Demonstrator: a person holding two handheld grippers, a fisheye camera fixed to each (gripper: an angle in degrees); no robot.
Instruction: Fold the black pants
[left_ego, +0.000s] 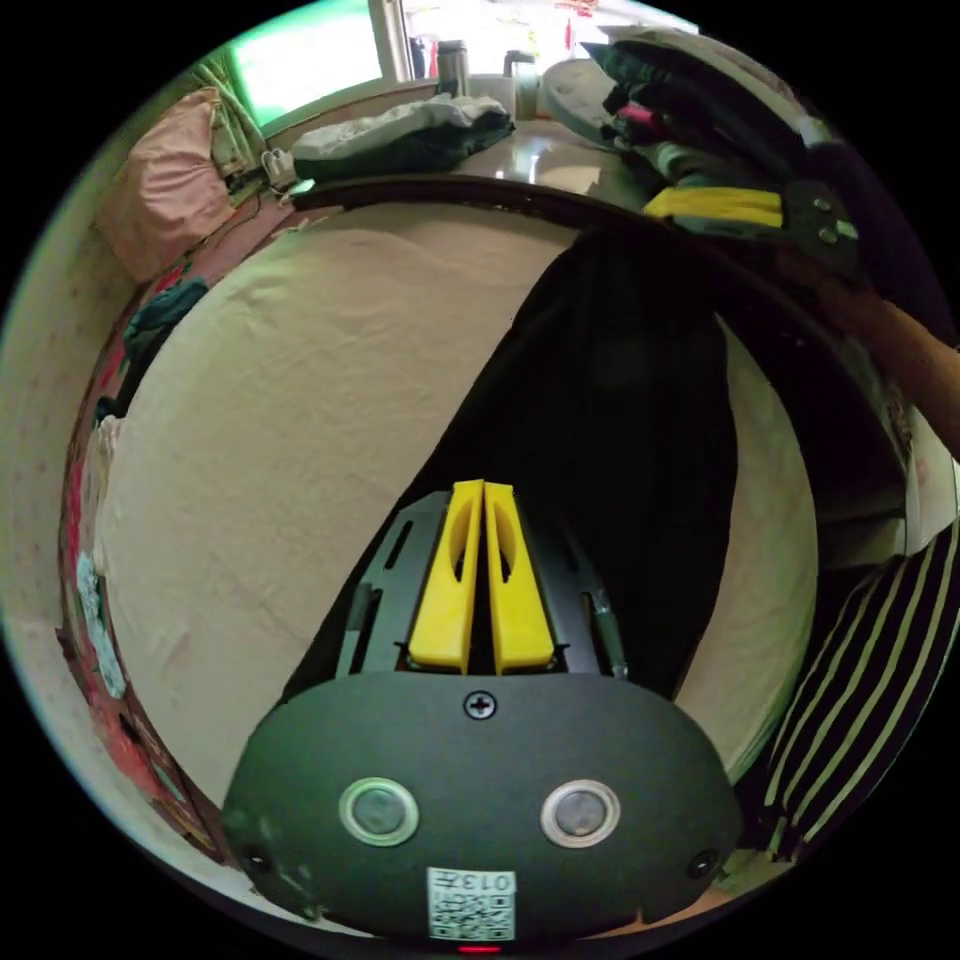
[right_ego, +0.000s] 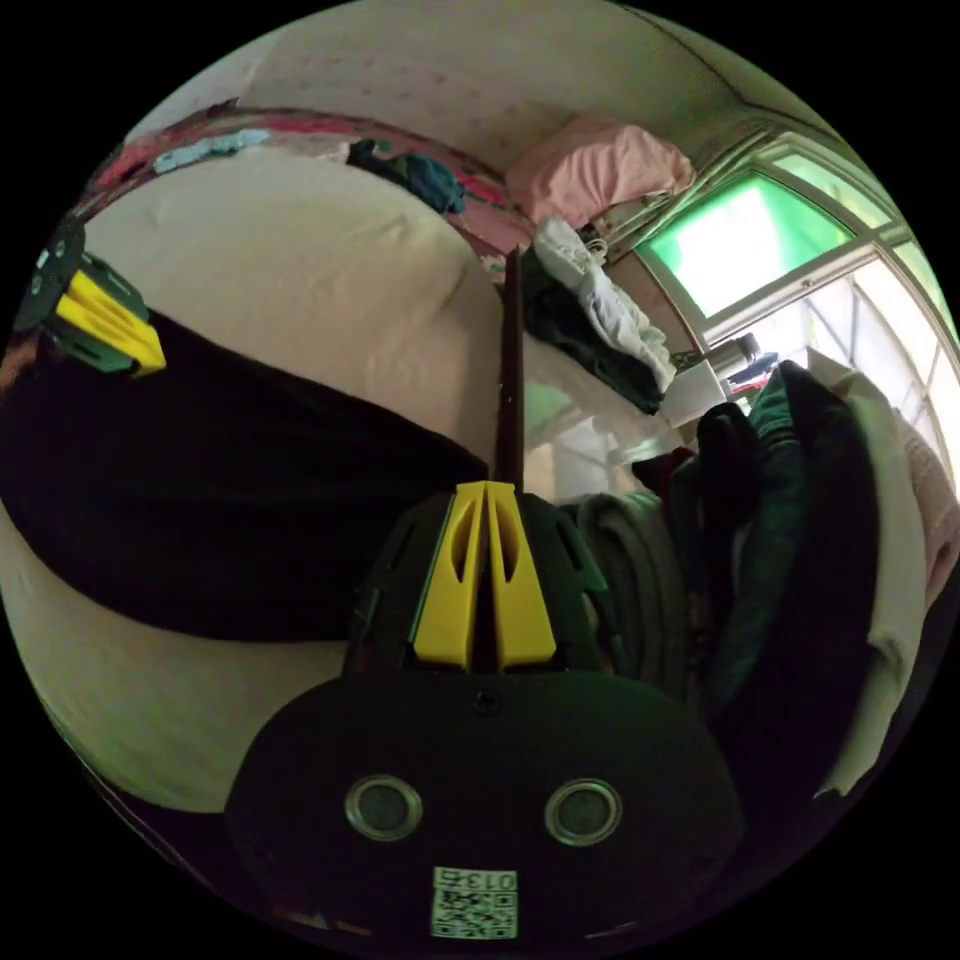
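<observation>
black pants flat on bed; both grippers' fingers closed together, empty.

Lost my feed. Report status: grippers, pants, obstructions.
Left gripper shut, over the black pants; grip not confirmed. Right gripper shut at the bed's edge. Pants laid long across the bed. Nothing on them.

A pink pillow lies beside the green-lit window.

Pants lie flat on bed; desk behind bed w/ clothes on it; pillow beside bed end.
</observation>
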